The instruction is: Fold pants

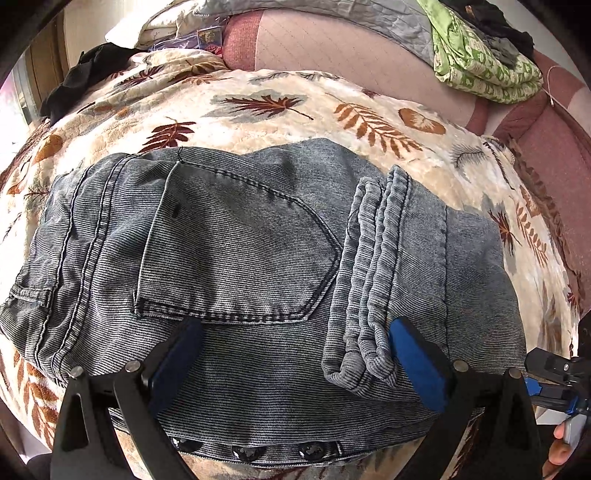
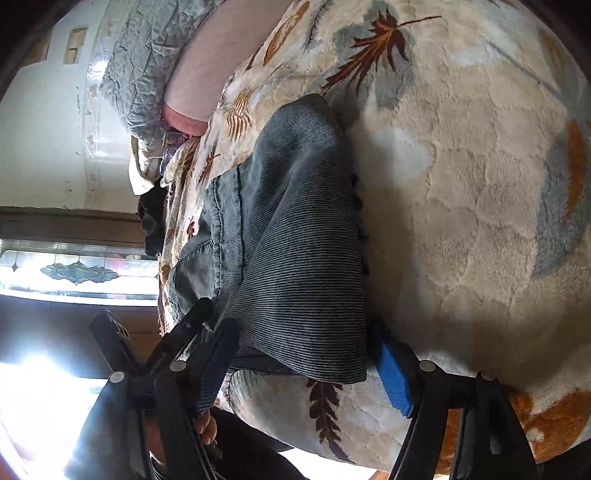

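Grey-blue jeans lie folded on the leaf-patterned blanket, back pocket up, with the leg hems laid across them on the right. My left gripper hovers open over the near waistband edge, its blue pads wide apart with flat denim below them. In the right wrist view the camera is rolled sideways. There my right gripper is open at the folded end of the jeans, and the denim edge lies between its pads. The right gripper also shows at the left wrist view's right edge.
A green patterned cloth and a grey quilt lie on the pink cushion behind the blanket. A black garment sits at the far left. A bright window stands beyond the bed. A hand holds the left tool.
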Action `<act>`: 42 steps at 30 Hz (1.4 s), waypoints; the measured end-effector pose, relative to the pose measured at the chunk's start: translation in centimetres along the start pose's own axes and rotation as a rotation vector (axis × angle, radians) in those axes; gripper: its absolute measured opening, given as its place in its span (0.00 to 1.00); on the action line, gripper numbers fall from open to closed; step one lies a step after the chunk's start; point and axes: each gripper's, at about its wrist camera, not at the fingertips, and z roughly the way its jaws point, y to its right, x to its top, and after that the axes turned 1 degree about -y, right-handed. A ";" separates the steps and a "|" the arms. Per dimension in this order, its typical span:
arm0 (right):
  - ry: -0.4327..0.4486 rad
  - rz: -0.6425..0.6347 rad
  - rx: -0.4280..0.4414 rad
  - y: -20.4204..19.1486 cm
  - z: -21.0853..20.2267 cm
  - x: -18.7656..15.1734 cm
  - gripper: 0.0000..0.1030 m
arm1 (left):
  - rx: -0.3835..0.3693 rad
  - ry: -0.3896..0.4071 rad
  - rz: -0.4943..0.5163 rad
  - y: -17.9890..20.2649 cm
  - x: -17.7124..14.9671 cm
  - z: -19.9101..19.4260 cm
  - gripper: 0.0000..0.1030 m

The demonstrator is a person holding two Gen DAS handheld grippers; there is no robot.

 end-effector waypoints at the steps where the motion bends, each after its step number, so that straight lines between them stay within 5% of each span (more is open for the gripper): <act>1: 0.007 -0.009 -0.013 -0.2 0.0 0.1 0.70 | 0.008 -0.006 0.007 0.1 0.0 0.2 0.98; 5: -0.034 -0.102 -0.133 -1.0 1.2 0.1 0.27 | 0.033 -0.017 0.038 0.5 0.0 0.5 0.98; 10: -0.065 -0.289 -0.275 -3.3 0.7 0.1 0.14 | 0.001 -0.046 0.033 0.6 0.0 -0.1 0.98; 15: -0.115 -0.379 -0.357 -2.4 0.7 -0.6 0.14 | -0.060 -0.009 0.016 1.4 0.0 -2.1 0.98; 17: -0.104 -0.349 -0.297 -1.2 0.3 -0.3 0.15 | -0.053 0.007 0.049 2.3 0.1 -2.1 0.98; 20: -0.107 -0.307 -0.228 -1.2 -1.2 0.3 0.38 | 0.039 -0.049 0.143 3.7 -0.4 -0.1 0.98; 22: -0.061 -0.313 -0.224 -1.8 -2.9 0.9 0.41 | 0.072 -0.078 0.187 3.9 -1.0 0.9 0.98; 26: 0.063 -0.200 -0.017 -2.5 -5.7 4.4 0.42 | 0.045 -0.053 0.158 3.7 -0.7 -0.6 0.98; 29: 0.059 -0.112 0.154 -2.8 -3.9 8.2 0.46 | 0.071 0.015 0.198 4.4 -0.5 -1.7 0.98; 31: 0.004 -0.075 0.219 -2.9 -0.9 10.5 0.46 | 0.094 -0.026 0.233 4.5 -0.7 -0.6 0.98; 37: 0.002 0.059 0.174 1.1 4.1 15.0 0.43 | 0.080 -0.053 0.212 3.9 -1.1 0.6 0.98; 42: 0.034 0.003 0.186 -0.3 1.3 13.4 0.46 | 0.051 -0.049 0.188 3.5 -0.9 0.0 0.98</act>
